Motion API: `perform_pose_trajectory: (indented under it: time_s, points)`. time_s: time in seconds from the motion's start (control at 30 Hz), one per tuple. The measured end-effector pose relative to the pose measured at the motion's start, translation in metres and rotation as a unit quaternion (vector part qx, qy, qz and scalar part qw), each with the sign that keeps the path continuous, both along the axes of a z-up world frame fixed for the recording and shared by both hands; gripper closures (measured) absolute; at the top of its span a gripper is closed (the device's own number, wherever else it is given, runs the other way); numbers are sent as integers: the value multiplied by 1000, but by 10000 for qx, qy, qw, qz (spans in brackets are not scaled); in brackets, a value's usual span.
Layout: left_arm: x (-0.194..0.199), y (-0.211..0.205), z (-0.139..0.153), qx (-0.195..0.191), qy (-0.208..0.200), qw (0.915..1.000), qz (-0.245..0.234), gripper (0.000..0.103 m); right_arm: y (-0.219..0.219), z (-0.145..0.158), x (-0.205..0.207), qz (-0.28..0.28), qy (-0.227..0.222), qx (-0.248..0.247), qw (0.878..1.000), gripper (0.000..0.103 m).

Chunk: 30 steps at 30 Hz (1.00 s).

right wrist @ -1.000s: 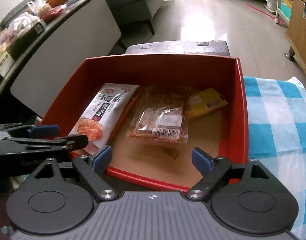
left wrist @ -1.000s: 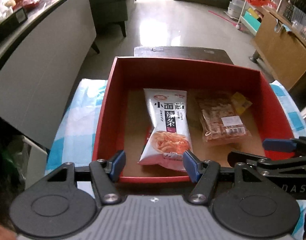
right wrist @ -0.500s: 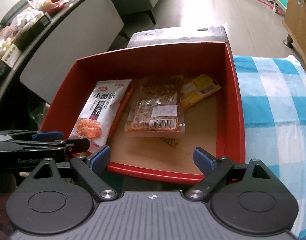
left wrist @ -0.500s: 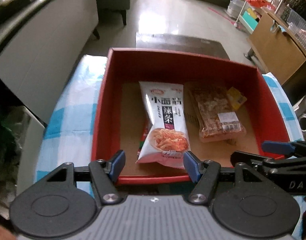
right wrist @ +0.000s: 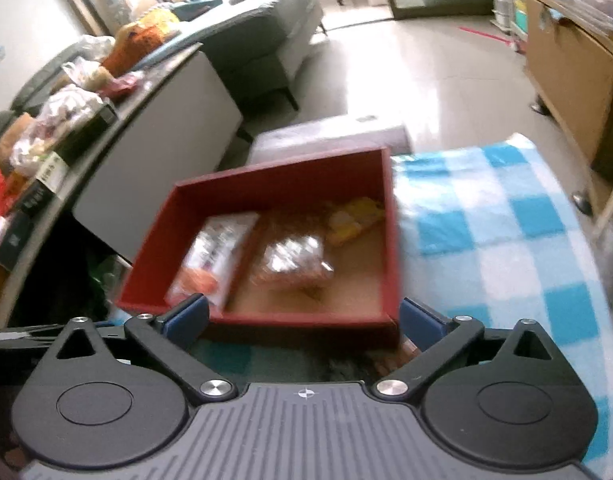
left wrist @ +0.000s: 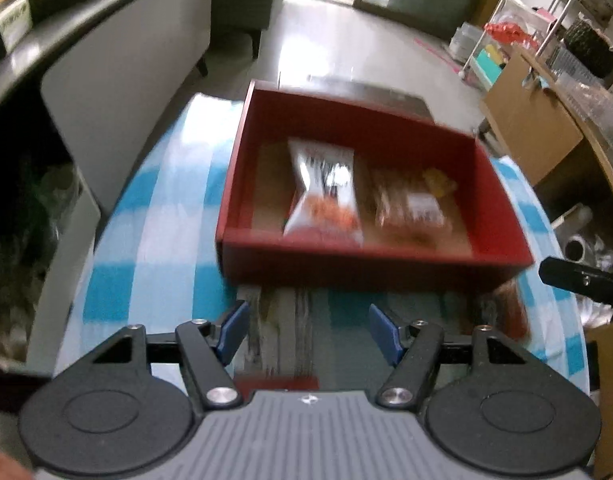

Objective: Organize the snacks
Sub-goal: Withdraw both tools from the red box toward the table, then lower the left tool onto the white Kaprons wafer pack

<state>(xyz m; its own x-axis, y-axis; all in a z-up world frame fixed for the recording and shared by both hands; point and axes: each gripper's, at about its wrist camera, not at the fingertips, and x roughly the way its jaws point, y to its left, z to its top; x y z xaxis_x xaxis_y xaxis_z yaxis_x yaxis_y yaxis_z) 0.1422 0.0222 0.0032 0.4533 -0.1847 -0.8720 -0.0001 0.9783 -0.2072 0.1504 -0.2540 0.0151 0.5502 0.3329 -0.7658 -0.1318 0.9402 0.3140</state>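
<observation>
My left claw (left wrist: 308,330) half-open, right claw (right wrist: 302,318) just spread wide, both empty; careless reaching could knock the box (left wrist: 370,258).

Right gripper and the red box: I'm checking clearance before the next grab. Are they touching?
Cannot tell. In the blurred right wrist view the right gripper spans the red box's near wall with open jaws.

daylight glares off the floor (left wrist: 306,52) in both views. motion blur smears the red box (left wrist: 358,256) and its snacks; the fingers (left wrist: 234,330) stay sharp. fisheye bends and darkens the edges.
</observation>
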Motion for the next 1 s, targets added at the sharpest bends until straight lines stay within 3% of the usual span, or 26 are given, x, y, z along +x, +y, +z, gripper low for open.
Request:
perform_pose_trajectory:
  time_s: [0.17,0.27,0.43,0.57,0.77,0.87,1.0]
  points:
    - [-9,1,-22,174,260,9995,59,43,-6,-26,-11,40,352,-384,9986,1]
    - [-6,2,-34,85,445,9987,216,42,-14,-45,-7,-69,625,-358,9974,1]
    - [-3,-7,-37,213,317,9990,243,32,-17,-56,-2,-165,718,-393,9965,1]
    - [-1,-9,-40,475,323,9980,271,32,-8,-66,3,21,778,-503,9957,0]
    - [3,13,-52,221,564,9961,639,31,-3,-80,6,84,906,-613,9940,0]
    - [5,9,-52,246,596,9961,607,31,-3,-77,-1,146,1074,-158,9940,0]
    - [6,16,-50,-122,680,9951,706,31,9,-74,-33,639,1469,459,9860,0]
